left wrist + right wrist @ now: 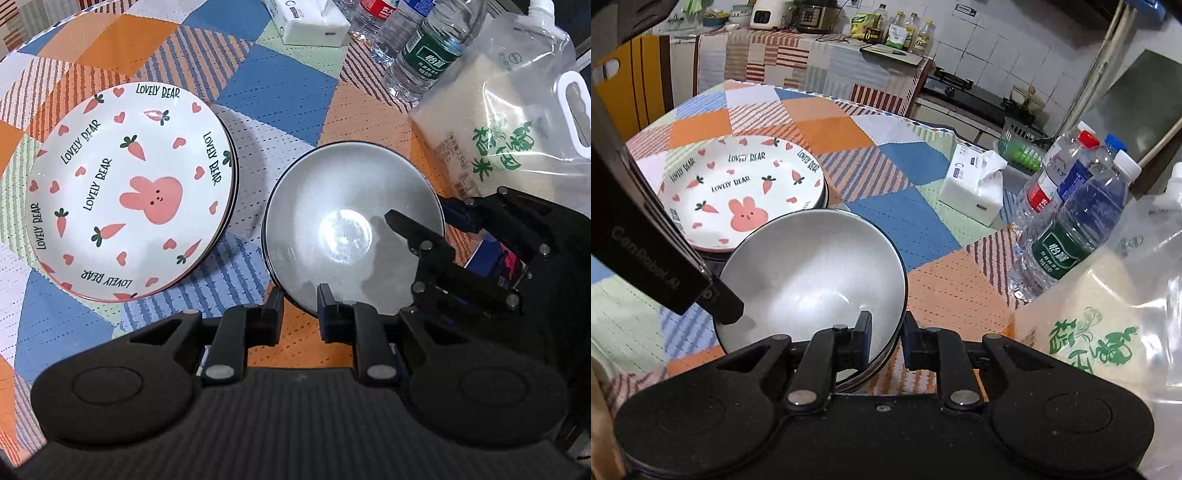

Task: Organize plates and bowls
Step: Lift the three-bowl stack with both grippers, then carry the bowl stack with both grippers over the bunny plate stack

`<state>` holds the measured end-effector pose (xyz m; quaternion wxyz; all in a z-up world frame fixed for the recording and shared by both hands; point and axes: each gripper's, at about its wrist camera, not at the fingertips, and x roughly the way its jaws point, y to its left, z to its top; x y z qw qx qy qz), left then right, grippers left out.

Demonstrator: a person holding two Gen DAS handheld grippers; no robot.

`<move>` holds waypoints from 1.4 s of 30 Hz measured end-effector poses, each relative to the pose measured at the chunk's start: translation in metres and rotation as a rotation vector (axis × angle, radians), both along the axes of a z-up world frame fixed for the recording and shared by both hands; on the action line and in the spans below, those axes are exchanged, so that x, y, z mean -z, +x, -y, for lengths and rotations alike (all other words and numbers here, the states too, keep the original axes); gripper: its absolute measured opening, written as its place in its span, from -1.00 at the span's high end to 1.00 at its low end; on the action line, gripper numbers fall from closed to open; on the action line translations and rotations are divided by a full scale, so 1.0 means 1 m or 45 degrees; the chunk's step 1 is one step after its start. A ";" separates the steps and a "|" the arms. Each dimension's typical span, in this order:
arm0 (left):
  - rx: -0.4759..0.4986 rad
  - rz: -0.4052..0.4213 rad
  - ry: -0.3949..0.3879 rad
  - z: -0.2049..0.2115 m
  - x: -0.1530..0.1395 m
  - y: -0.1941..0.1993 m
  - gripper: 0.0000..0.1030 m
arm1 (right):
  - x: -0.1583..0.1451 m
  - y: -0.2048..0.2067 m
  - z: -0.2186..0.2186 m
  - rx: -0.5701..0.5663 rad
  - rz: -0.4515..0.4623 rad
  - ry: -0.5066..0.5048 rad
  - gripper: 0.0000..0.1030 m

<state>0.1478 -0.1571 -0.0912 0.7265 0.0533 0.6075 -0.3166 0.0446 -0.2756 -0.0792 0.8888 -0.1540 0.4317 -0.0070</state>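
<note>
Grey bowl sits gripped at its near rim by the left hand-held gripper; the right hand-held gripper straddles the opposite rim, jaws slightly parted, rabbit plates beyond-left.

Even indoor light, overhead glare in the bowl (bright patch), fisheye-bent edges, soft shadows

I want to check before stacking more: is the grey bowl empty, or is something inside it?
Empty. Both wrist views look into the grey bowl: only its bare glazed inside and a light reflection show.
</note>
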 end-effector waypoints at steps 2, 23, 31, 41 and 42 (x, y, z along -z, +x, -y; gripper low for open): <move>-0.004 0.011 0.009 0.002 0.001 -0.001 0.69 | 0.003 0.003 0.002 0.023 -0.016 0.014 0.48; -0.006 0.138 -0.101 -0.019 -0.033 -0.006 0.26 | -0.043 0.002 0.057 0.065 0.003 0.516 -0.06; -0.142 0.205 -0.255 -0.049 -0.030 0.002 0.07 | -0.057 -0.002 0.086 -0.044 0.026 0.433 -0.45; -0.274 0.162 -0.287 -0.060 0.007 0.004 -0.05 | -0.012 -0.014 0.075 -0.202 -0.007 0.361 -0.86; -0.281 0.165 -0.303 -0.061 0.009 0.003 -0.07 | -0.011 -0.015 0.073 -0.229 -0.014 0.376 -0.86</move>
